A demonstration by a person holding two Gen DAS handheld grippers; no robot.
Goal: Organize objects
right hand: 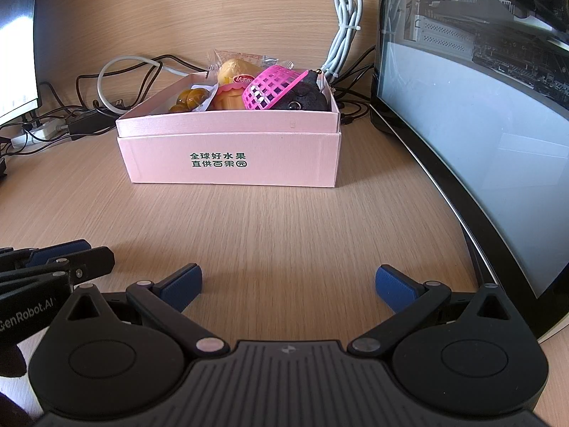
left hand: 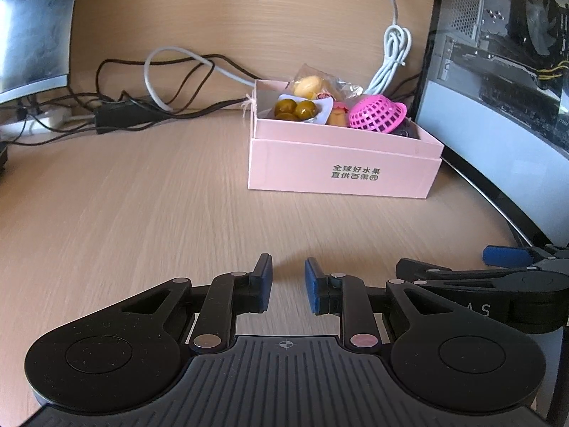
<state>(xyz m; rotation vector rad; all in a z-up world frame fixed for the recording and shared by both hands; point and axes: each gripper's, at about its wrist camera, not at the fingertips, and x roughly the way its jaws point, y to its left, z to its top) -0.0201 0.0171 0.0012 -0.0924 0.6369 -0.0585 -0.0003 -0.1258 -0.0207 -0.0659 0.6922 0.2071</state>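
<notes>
Left wrist view: left gripper hovers low over the desk, jaws a narrow gap apart, nothing between them. Pink box sits on the desk at 1 o'clock, well apart from the gripper. Inside it: wrapped bun at the back, green balls on the left, pink basket on the right, tipped on its side. Cables lie at 11 o'clock behind the box; a PC case stands at 2 o'clock. Right gripper enters at 3 o'clock, just beside the left one.

Right wrist view: right gripper hovers over the desk, jaws spread wide, empty. Box at 12 o'clock, well apart. Basket leans on a dark object at the box's right end; bun and green balls to the left. PC case at 2 o'clock. Left gripper shows at 9 o'clock, jaws nearly together.
</notes>
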